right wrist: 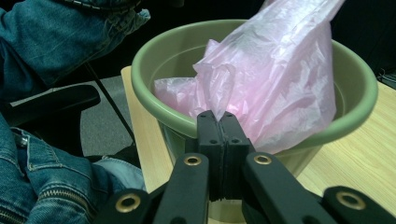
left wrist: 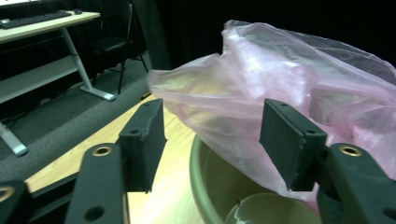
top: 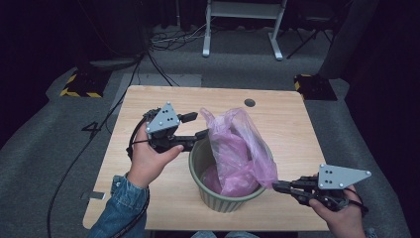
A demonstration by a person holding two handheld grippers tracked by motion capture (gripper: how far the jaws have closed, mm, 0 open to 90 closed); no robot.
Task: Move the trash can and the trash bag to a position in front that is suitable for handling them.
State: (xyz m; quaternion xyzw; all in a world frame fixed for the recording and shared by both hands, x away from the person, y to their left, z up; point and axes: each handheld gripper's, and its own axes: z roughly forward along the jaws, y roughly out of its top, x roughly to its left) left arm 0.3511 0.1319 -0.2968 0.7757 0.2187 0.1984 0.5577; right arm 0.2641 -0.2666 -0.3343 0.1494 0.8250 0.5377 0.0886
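While right gripper (right wrist: 219,119) jaws pinch pink bag (right wrist: 280,79), left gripper (left wrist: 212,140) jaws agape

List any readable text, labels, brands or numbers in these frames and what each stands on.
None can be read.
Pink bag: plain film, no print visible.
Green bin: no label visible on its rim or wall.
Grey plates on the left tool and right tool: dark dots, no letters.
Yellow-black striped blocks on the floor: hazard stripes, no words.
Table: no marking.
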